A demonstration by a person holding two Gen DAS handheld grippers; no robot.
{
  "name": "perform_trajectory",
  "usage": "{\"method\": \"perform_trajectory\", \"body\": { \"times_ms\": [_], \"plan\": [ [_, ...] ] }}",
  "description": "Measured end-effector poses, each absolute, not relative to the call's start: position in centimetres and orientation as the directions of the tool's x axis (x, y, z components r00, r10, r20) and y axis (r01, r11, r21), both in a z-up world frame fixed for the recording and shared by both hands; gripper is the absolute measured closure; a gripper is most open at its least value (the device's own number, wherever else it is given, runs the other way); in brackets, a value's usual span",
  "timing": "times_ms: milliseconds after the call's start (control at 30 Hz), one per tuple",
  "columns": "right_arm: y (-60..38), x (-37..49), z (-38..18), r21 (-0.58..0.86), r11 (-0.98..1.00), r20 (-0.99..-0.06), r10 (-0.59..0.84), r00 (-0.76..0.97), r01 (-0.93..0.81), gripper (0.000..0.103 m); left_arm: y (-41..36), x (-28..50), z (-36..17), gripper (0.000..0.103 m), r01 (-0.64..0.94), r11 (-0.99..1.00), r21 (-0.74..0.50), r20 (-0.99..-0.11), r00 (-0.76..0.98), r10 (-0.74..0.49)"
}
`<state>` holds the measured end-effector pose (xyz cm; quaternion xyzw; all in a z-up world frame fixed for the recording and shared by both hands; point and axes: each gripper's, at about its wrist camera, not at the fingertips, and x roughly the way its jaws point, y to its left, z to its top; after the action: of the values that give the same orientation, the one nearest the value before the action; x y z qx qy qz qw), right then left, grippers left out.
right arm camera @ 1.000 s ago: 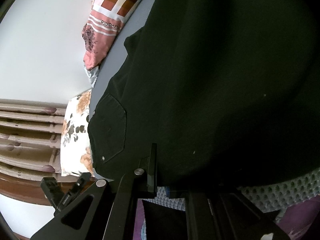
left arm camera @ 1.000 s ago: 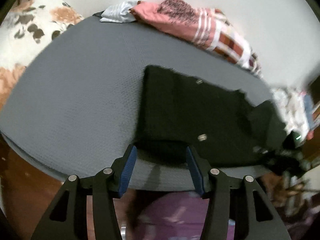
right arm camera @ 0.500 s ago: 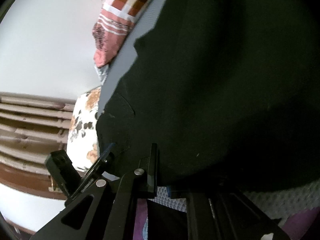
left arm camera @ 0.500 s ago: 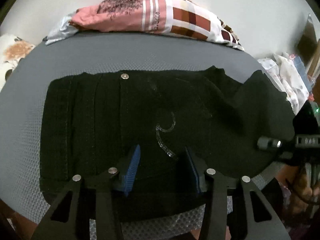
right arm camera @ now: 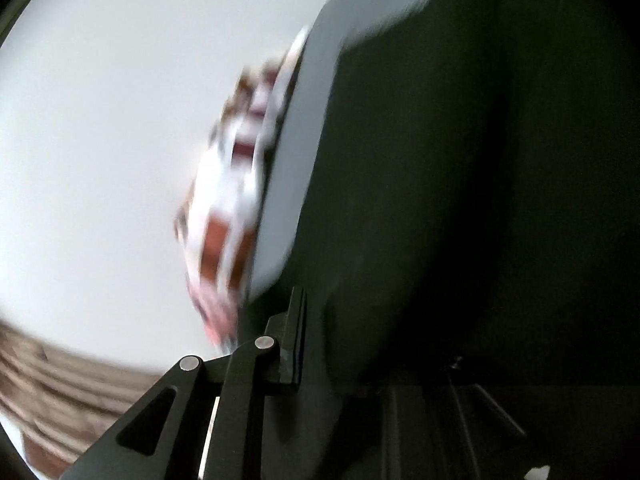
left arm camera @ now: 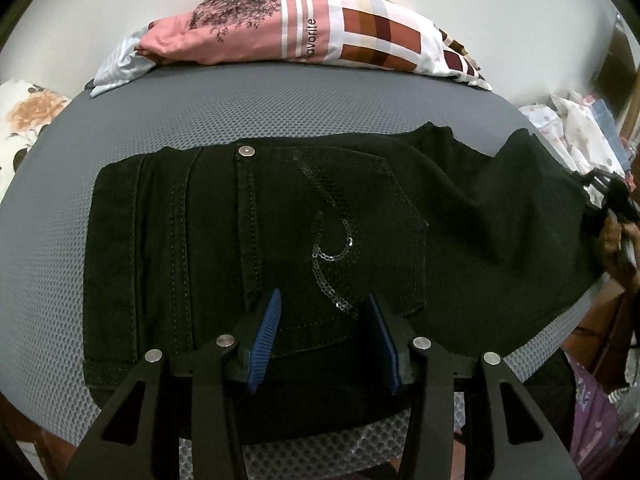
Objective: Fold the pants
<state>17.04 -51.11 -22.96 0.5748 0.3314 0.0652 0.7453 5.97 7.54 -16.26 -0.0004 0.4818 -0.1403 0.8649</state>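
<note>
Black pants (left arm camera: 280, 240) lie flat across the grey mesh table (left arm camera: 240, 108), waistband to the left, a sequined back pocket facing up. My left gripper (left arm camera: 324, 304) is open, its blue pads (left arm camera: 266, 328) hovering over the near edge of the pocket. My right gripper (left arm camera: 612, 192) shows at the far right of the left wrist view, shut on the pant leg end. In the blurred right wrist view the black fabric (right arm camera: 440, 200) fills the frame and covers the jaws; only the left finger (right arm camera: 292, 344) shows.
A pink and checked folded cloth (left arm camera: 312, 32) and a pale garment (left arm camera: 116, 68) lie along the table's far edge by the white wall. A floral pillow (left arm camera: 24, 120) sits left. More clothes (left arm camera: 580, 132) pile at the right.
My left gripper moved right from the table's bare left part to over the pants, then closer to the pocket. The right gripper swung with the pant leg, its view now blurred.
</note>
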Motion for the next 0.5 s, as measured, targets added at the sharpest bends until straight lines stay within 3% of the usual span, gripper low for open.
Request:
{"method": "perform_trajectory", "body": {
  "times_ms": [100,167,500],
  "plan": [
    [-55.5,17.8,-22.8,0.913,0.283,-0.394,0.417,0.819,0.295,0.086,7.2,6.0,-16.3,0.056,0.246,0.962,-0.120,-0.837,0.496,-0.231],
    [-57.1,17.4,-21.7,0.898,0.317,-0.414,0.371,0.831,0.306,0.097,7.1,6.1,-16.2,0.056,0.248,0.962,-0.115,-0.840,0.493,-0.227],
    [-59.6,9.2,-16.9,0.806,0.458,-0.511,0.222,0.830,0.374,0.098,6.9,6.3,-16.2,0.056,0.258,0.960,-0.107,-0.847,0.483,-0.224]
  ]
}}
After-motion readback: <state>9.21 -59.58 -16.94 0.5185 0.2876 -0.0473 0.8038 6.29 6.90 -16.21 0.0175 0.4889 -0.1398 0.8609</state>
